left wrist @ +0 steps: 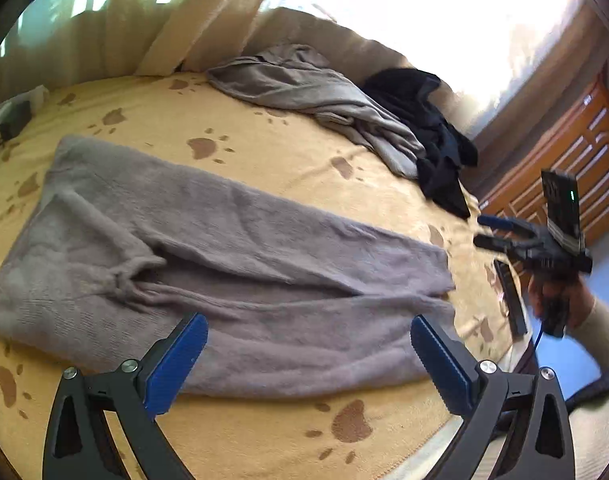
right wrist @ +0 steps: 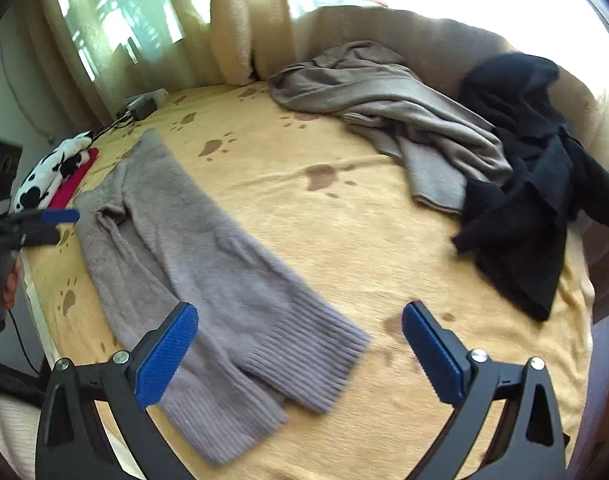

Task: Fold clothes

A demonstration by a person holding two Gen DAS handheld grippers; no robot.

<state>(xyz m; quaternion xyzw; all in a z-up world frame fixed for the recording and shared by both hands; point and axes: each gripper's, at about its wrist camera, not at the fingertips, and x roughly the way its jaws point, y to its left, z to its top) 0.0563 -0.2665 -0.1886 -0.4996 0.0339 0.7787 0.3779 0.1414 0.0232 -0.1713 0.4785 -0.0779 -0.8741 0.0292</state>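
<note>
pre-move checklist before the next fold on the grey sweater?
1. Left tongs open, holding nothing: ok.
2. Right tongs open, holding nothing: ok.
3. Grey sweater spread out on the yellow blanket, sleeves folded in: ok.
4. Sweater lying flat, no bunching: not ok, sleeves are twisted at the middle.
5. Beige garment and black garment apart from the sweater: ok.
6. Underside of sweater free of snags: cannot tell.

A grey-mauve knit sweater (left wrist: 232,264) lies folded lengthwise, flat on the bed.
</note>
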